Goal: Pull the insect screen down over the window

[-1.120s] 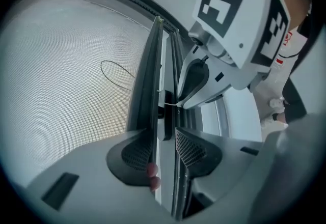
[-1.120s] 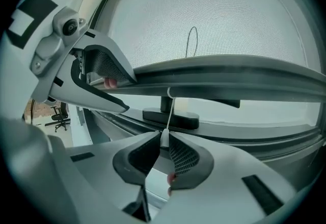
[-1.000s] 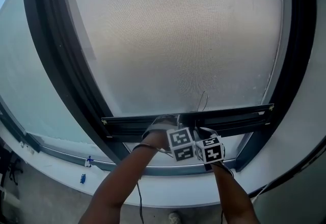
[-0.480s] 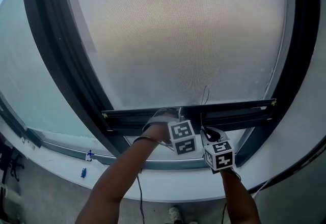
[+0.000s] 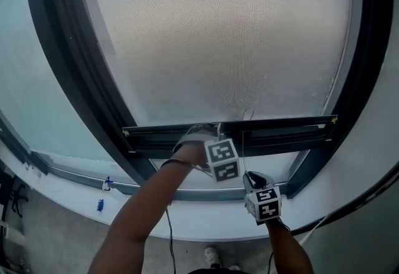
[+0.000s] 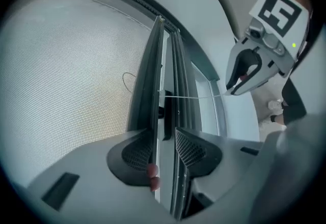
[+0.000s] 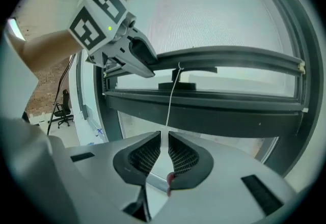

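The grey mesh insect screen [image 5: 218, 36] covers most of the window. Its dark bottom bar [image 5: 280, 129] hangs a little above the sill. My left gripper [image 5: 202, 136] is at the bar's middle, and in the left gripper view its jaws [image 6: 164, 139] are shut on the bar's edge [image 6: 153, 75]. A thin white pull cord [image 7: 172, 101] runs taut from the bar [image 7: 234, 57] down into my right gripper [image 7: 164, 136], which is shut on it. In the head view the right gripper [image 5: 250, 176] sits below and right of the left one, in front of the sill.
A dark window frame [image 5: 68, 67] surrounds the screen, with a white sill [image 5: 187, 220] below it. Another glass pane [image 5: 31, 92] lies to the left. Small blue items [image 5: 106, 182] sit on the sill. A shoe [image 5: 212, 257] shows on the floor.
My right gripper has moved down and away from the bar, drawing the cord out. The left gripper and the bar have stayed about where they were.
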Action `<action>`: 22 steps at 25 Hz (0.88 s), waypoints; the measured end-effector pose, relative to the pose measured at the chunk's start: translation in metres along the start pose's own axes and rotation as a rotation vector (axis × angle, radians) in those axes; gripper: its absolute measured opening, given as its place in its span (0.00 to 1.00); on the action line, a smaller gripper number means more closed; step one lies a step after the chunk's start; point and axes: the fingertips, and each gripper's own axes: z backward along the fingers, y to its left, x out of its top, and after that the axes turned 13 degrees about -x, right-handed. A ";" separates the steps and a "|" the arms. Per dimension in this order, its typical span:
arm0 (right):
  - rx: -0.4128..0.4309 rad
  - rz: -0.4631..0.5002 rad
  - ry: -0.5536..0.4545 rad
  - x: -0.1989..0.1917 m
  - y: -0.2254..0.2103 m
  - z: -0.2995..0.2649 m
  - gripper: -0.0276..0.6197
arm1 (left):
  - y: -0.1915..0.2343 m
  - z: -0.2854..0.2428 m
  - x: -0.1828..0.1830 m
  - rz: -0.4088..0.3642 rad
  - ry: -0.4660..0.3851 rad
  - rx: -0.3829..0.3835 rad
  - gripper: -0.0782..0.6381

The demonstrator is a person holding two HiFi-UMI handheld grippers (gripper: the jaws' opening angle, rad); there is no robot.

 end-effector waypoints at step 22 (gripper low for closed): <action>-0.030 -0.003 0.339 -0.166 0.017 -0.066 0.12 | 0.002 0.001 0.000 0.018 0.002 -0.016 0.29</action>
